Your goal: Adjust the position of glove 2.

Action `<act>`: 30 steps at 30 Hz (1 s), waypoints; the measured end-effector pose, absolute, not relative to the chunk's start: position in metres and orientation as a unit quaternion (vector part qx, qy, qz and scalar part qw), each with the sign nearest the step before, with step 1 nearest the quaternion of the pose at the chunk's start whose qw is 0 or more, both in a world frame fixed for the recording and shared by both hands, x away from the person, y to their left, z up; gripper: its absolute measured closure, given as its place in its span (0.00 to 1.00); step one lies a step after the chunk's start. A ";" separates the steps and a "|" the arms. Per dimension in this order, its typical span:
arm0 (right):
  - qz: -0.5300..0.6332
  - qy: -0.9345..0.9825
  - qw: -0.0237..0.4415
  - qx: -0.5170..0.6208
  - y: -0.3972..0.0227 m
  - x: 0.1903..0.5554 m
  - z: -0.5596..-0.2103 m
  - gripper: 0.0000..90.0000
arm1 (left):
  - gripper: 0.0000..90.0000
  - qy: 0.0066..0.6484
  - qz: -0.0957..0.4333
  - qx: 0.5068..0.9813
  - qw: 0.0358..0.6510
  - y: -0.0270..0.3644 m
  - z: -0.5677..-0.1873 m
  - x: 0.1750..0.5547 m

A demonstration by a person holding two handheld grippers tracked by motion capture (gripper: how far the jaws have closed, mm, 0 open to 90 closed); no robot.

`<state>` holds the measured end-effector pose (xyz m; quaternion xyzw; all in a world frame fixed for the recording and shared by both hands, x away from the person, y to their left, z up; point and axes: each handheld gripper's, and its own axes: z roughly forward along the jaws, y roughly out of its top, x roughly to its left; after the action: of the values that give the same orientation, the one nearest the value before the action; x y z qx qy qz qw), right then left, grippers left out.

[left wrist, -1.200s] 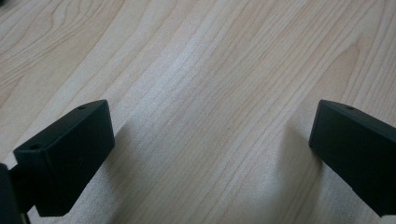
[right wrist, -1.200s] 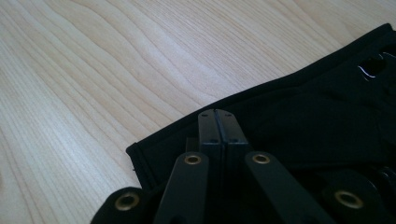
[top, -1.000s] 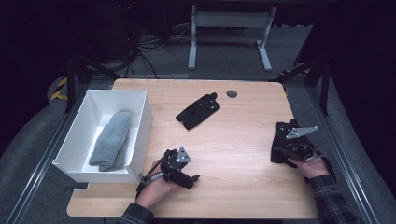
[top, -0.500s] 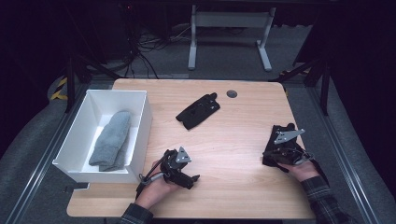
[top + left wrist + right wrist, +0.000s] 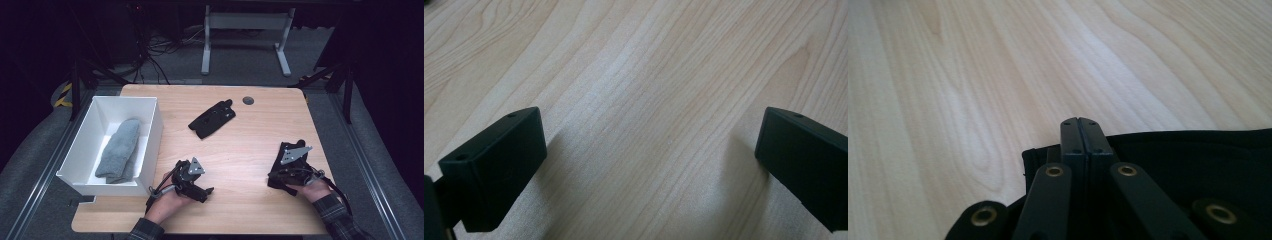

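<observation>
Right tool (image 5: 284,172) pinching a black glove (image 5: 1198,165)
Its jaws are closed on the cloth at the table's (image 5: 250,145) near right — left tool (image 5: 649,165) gapes wide over bare wood

Wooden table (image 5: 250,150) bears white bin (image 5: 150,130), two black gloves (image 5: 211,119) (image 5: 287,150)

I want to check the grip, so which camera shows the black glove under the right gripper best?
The right gripper view: the black glove lies up close around the shut fingers. The high view shows it small, mostly hidden beneath the right gripper. The left gripper view shows bare table.
</observation>
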<state>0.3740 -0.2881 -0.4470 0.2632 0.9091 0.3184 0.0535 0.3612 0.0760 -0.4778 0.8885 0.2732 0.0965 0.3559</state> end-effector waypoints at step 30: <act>0.323 0.870 0.121 0.352 -0.322 0.387 -0.440 1.00 | 0.00 0.274 0.097 0.888 0.356 0.076 -0.478 0.361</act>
<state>0.3871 -0.3222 -0.4400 0.3521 0.8701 0.3228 0.1214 0.3609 0.0759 -0.4778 0.8881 0.2742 0.0970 0.3558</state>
